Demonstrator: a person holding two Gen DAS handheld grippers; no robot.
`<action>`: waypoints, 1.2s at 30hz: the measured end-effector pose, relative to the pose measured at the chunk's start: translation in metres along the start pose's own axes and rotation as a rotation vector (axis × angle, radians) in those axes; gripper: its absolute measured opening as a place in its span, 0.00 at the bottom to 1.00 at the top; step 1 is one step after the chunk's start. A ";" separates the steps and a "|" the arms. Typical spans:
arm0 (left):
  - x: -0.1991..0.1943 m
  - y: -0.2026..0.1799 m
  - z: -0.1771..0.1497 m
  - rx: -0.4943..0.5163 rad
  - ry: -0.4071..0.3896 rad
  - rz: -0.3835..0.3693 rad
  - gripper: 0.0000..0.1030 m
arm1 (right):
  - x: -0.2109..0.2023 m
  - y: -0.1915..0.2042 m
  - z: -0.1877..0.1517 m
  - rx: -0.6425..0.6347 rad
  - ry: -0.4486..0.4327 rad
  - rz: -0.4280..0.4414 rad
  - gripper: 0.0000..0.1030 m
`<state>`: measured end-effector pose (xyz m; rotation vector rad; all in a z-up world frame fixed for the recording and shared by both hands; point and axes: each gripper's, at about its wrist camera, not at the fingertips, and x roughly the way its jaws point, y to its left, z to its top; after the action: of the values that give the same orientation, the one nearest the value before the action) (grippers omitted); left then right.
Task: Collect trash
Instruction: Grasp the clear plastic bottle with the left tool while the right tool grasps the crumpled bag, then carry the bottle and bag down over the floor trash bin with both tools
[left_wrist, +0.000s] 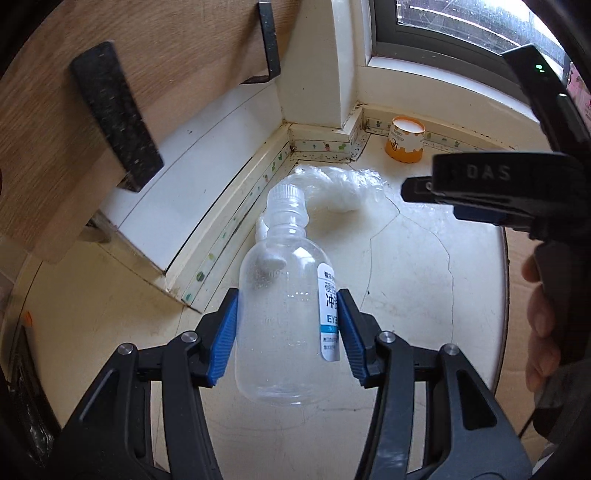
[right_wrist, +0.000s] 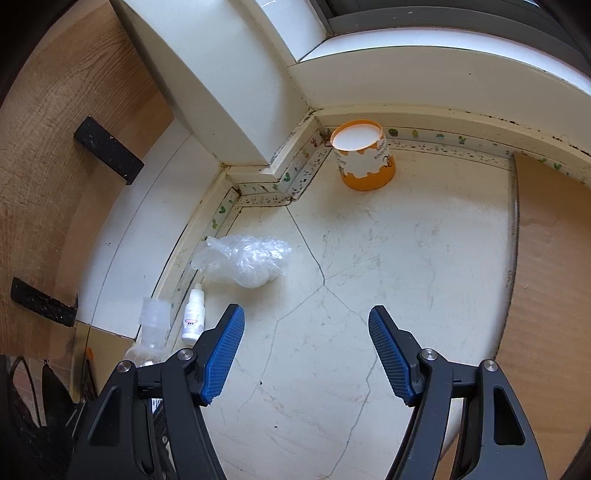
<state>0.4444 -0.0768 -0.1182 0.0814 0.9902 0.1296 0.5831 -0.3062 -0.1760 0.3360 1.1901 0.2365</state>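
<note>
A clear plastic rinse bottle (left_wrist: 284, 295) is pinched between the blue pads of the left gripper (left_wrist: 286, 332), its jaws pressed against the bottle's flanks just below the shoulder. The bottle's long axis runs straight away from the jaws, with the white ribbed cap (left_wrist: 284, 192) at the far end and the base nearest the camera. It appears to be carried above the pale, cracked floor (right_wrist: 406, 277) rather than resting on it, though that is a judgement from the way its base hangs free.

The jaws of the right gripper (right_wrist: 306, 354) are spread wide, with nothing between them. The crumpled clear plastic bag (right_wrist: 243, 260) is seen ahead of them and off to their left, lying near the skirting strip, its longer side running across the line the jaws point along. A small white dropper bottle (right_wrist: 193, 314) lies closer still, just beside the left blue pad (right_wrist: 221, 354), with its tip pointing away toward the bag. An orange-and-white paper cup (right_wrist: 364, 158) stands upright in the far corner, well apart from both and slightly to the right of the jaws' midline.

Since the left hand is occupied, the remaining litter is judged to fall to the right hand. The dropper bottle is nearest, but a swing to the left would be needed before the jaws could straddle either it or the bag.
</note>
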 end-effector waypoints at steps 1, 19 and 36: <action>-0.005 0.004 -0.004 -0.008 -0.001 -0.003 0.47 | 0.004 0.003 0.000 0.003 0.004 0.012 0.69; -0.035 0.075 -0.050 -0.227 0.008 -0.001 0.47 | 0.078 0.037 0.008 0.001 -0.048 0.032 0.52; -0.051 0.093 -0.058 -0.286 -0.020 -0.038 0.47 | 0.020 0.051 -0.022 -0.072 -0.120 -0.036 0.23</action>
<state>0.3619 0.0082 -0.0957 -0.1970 0.9445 0.2338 0.5689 -0.2486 -0.1811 0.2621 1.0663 0.2238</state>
